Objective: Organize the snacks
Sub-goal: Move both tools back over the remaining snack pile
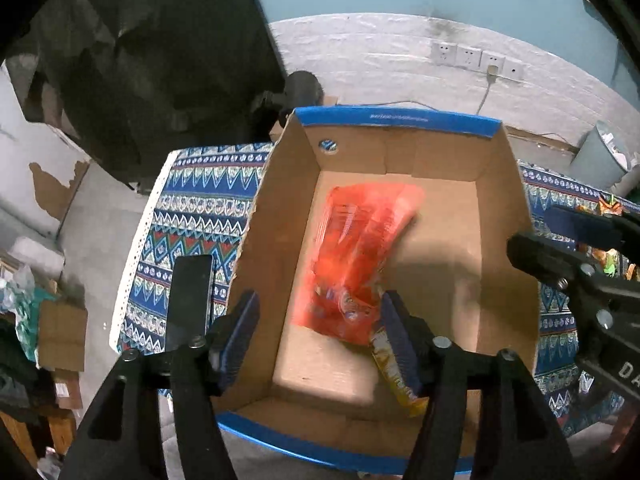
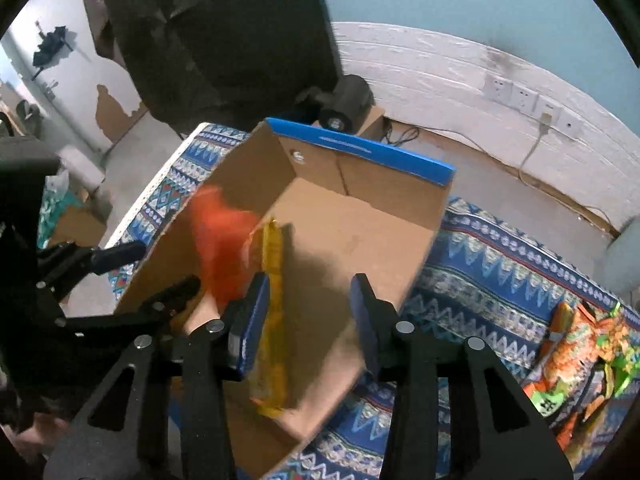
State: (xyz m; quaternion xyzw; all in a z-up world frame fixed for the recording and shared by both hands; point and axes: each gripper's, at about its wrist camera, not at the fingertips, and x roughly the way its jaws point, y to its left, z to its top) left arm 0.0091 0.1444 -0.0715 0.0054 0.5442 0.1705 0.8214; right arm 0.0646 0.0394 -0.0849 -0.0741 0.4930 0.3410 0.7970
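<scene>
Landmark: the open cardboard box (image 1: 400, 264) with blue rims, standing on a desk (image 1: 192, 208) covered by a blue patterned cloth.

Progress. Two snacks are at the box now. A red-orange snack packet (image 1: 360, 256), motion-blurred, sits over the box floor toward its left wall, apparently dropping or just landed. A yellow snack packet (image 2: 272, 312) stands on edge toward the near end of the box, beside the red one; in the left wrist view its lower end shows near the box's near wall.

Left claw (image 1: 320, 336): jaws spread, the red packet's near end lying between them; the pads do not look pressed on it, so I judge it released. Right claw (image 2: 308, 320): jaws apart above the box; the yellow packet lies against the left pad only, the other pad clear of it, so released too, as far as can be told.

Left to do: a heap of orange and green snack bags (image 2: 580, 352) lies on the cloth well right of the box, outside it. Judged from that, the sorting is partly done, with several bags not yet boxed.

Writing. A line of pale print runs along the blue strip on the box's far rim, too small and blurred to read. Packet labels are blurred; no brand legible. The letters "DA" (image 1: 628, 372) show on the body of the right claw in the left wrist view; the rest is cut off.
</scene>
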